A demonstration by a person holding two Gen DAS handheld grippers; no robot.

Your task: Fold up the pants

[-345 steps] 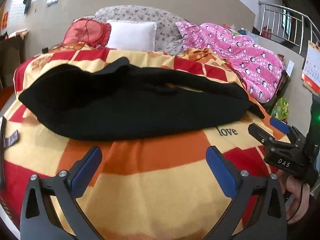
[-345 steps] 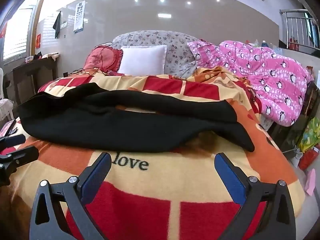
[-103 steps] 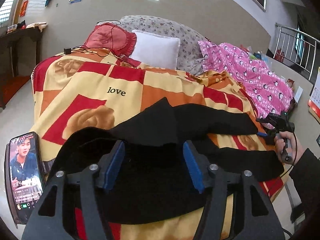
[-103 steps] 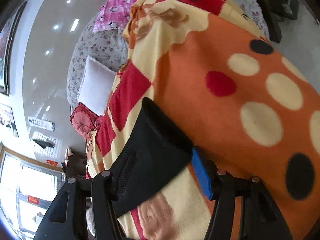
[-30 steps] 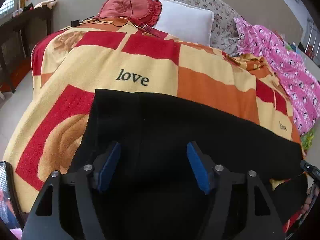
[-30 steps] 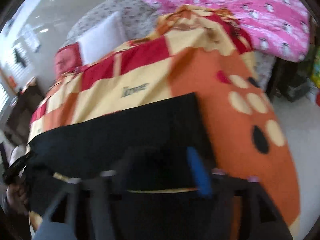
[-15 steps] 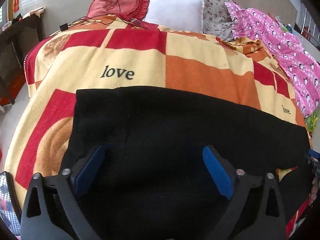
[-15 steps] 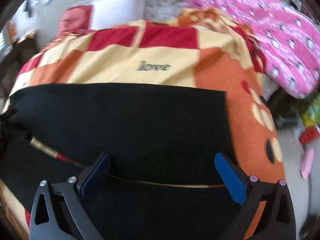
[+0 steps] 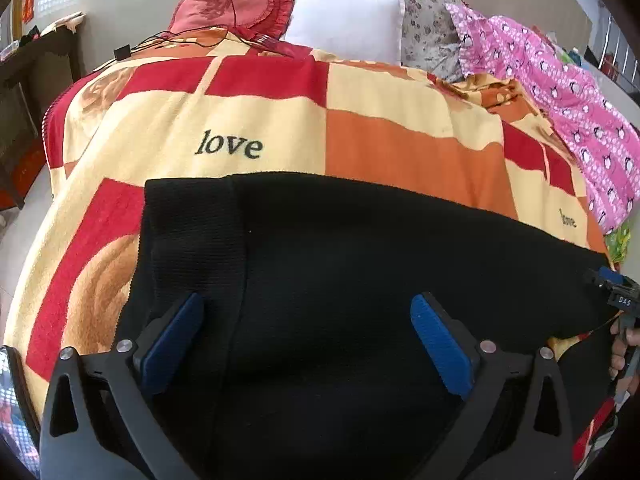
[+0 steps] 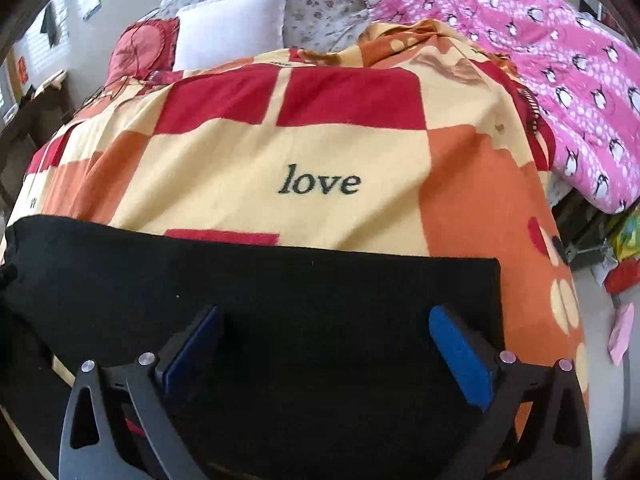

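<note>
Black pants (image 9: 360,272) lie flat on the patterned blanket (image 9: 360,112), folded lengthwise with the ribbed waistband at the left end. My left gripper (image 9: 306,332) is open and empty just above the waistband end. The pants also show in the right wrist view (image 10: 280,300), with their hem end at the right. My right gripper (image 10: 326,346) is open and empty above that hem end. It shows small at the far right of the left wrist view (image 9: 616,292).
A red cushion (image 9: 236,4), a white pillow (image 9: 344,24) and a pink penguin quilt (image 9: 560,92) lie at the bed's far side. A phone (image 9: 12,412) rests at the near left edge. The bed edge drops to the floor on the right (image 10: 608,320).
Both grippers were shut on the pants and carried the fold over; over the last second they opened, let go, and drew back slightly.
</note>
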